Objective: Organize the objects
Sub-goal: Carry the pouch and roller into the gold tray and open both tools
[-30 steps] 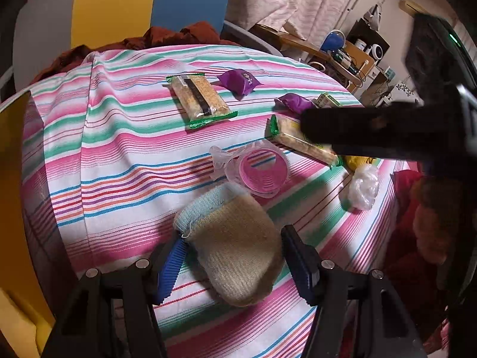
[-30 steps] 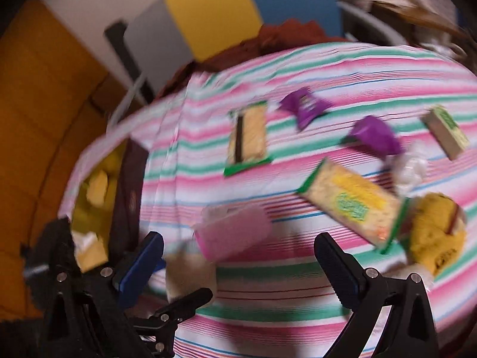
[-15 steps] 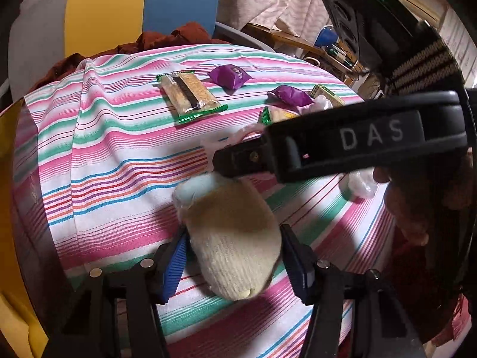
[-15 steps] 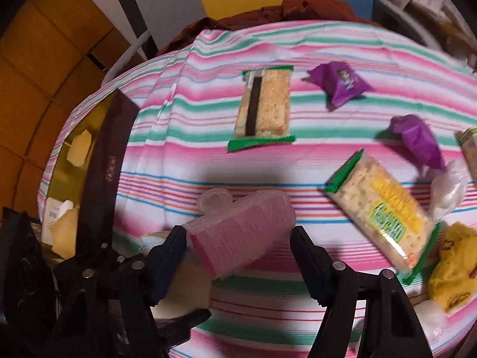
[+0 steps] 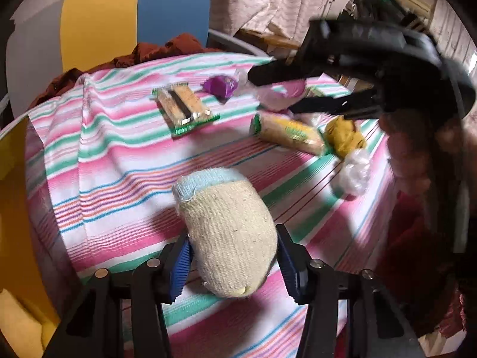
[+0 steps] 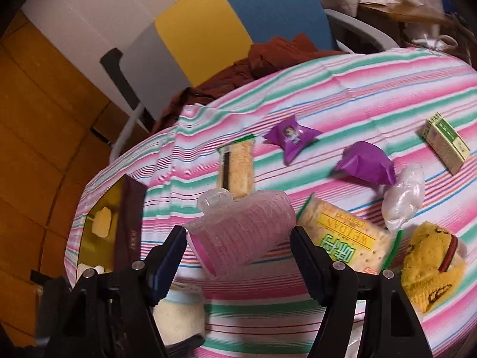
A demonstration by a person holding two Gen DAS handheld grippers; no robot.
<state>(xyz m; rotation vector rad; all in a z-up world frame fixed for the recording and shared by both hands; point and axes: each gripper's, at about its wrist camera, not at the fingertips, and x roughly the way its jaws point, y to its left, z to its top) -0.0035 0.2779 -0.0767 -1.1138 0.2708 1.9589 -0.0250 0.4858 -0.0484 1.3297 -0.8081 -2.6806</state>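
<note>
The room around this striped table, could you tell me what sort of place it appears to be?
Most likely a lived-in home room, not a lab. A striped cloth covers the table, rumpled brown clothing lies heaped behind it, and pale curtains hang beside a cluttered wooden desk.

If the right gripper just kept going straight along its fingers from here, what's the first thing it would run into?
Judging by the right wrist view, the right gripper, shut on the pink plastic cup, points toward the clear-wrapped cracker pack lying just beyond the cup. That would likely be met first, though depth and height above the striped tablecloth are unclear.
</note>
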